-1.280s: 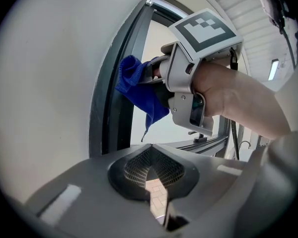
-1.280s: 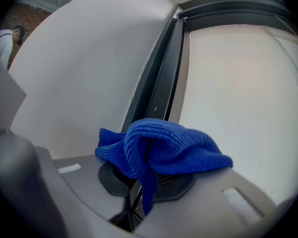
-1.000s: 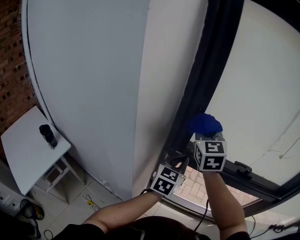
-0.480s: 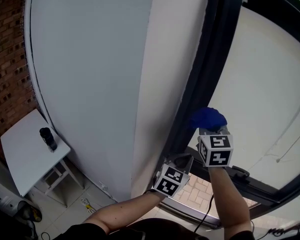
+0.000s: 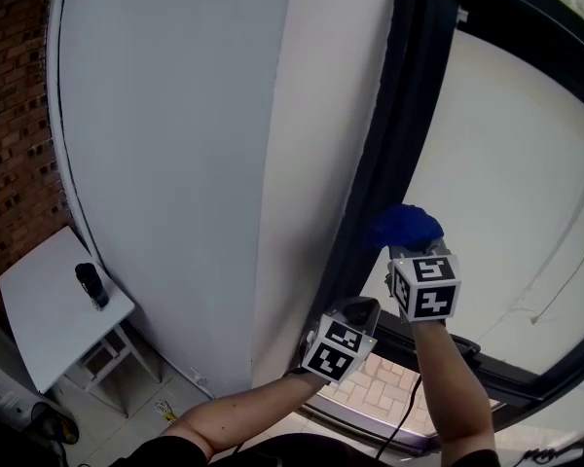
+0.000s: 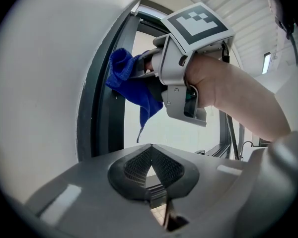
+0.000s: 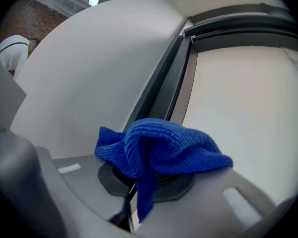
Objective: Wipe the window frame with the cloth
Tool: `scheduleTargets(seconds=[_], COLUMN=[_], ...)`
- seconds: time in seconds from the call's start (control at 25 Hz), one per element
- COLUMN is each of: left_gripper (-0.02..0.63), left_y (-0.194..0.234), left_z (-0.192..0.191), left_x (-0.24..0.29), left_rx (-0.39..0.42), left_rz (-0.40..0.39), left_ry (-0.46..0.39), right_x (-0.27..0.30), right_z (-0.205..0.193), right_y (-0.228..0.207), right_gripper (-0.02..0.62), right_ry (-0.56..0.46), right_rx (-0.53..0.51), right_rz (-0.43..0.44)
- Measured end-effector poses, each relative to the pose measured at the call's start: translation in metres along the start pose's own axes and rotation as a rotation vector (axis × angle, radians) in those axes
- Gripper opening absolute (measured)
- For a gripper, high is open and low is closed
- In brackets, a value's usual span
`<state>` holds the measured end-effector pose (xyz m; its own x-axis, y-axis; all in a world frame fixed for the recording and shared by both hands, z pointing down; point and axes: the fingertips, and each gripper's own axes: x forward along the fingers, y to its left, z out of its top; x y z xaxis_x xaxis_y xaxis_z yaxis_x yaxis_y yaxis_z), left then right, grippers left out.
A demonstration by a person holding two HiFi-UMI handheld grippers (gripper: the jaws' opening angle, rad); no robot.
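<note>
**Step in hand:** wiping, mid-stroke on the upright of the window frame (image 5: 394,154).

**Right hand-held gripper** (image 5: 410,251): I am clamping its jaws on the cloth (image 5: 405,227). In the right gripper view a bunched fold of blue cloth (image 7: 159,145) is spilling over the jaw tips, with one tail hanging down between them.

**Cloth:** I am pressing it against the inner edge of the window frame, low on the dark upright, on the side facing the glass (image 5: 506,154).

**Left hand-held gripper** (image 5: 358,309): I am holding it just below the cloth, near the foot of the window frame. Its jaws are together with nothing between them. I cannot tell whether it is touching the frame.

**Wall** (image 5: 175,115): white, adjoining the window frame on its left.

**Worktop** (image 5: 44,309): small, white, well to the left of the window frame and far below it, carrying one dark item.

**Next move, as I judge it:** sliding the cloth along the upright while pressing steadily into the frame's channel. The grip needs to be firm enough that the loose fold is not slipping out, and the empty left hand-held gripper should be staying clear of the stroke.
</note>
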<state>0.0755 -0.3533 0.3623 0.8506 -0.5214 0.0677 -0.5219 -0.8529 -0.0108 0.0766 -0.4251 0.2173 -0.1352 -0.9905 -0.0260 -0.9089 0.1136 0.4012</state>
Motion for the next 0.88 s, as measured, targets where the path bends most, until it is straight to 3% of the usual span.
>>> scheduleTargets(seconds=[0.2,0.56,0.88], left_gripper=[-0.006,-0.006,-0.007], left_y=[-0.003,-0.016,-0.009], left_z=[0.024,0.048,0.08], left_x=[0.0,0.007,0.011], left_rx=[0.02,0.027,0.023], left_rz=[-0.011,-0.05,-0.044], left_ry=[-0.034,-0.05,-0.082], right_x=[-0.002,-0.002,-0.001], right_z=[0.009,0.052,0.087], right_y=[-0.003,-0.013,-0.029], right_gripper=[0.052,0.052,0.052], right_ry=[-0.01,-0.054,-0.1], right_rx=[-0.017,-0.182,-0.199], right_rz=[-0.014,-0.061,-0.072])
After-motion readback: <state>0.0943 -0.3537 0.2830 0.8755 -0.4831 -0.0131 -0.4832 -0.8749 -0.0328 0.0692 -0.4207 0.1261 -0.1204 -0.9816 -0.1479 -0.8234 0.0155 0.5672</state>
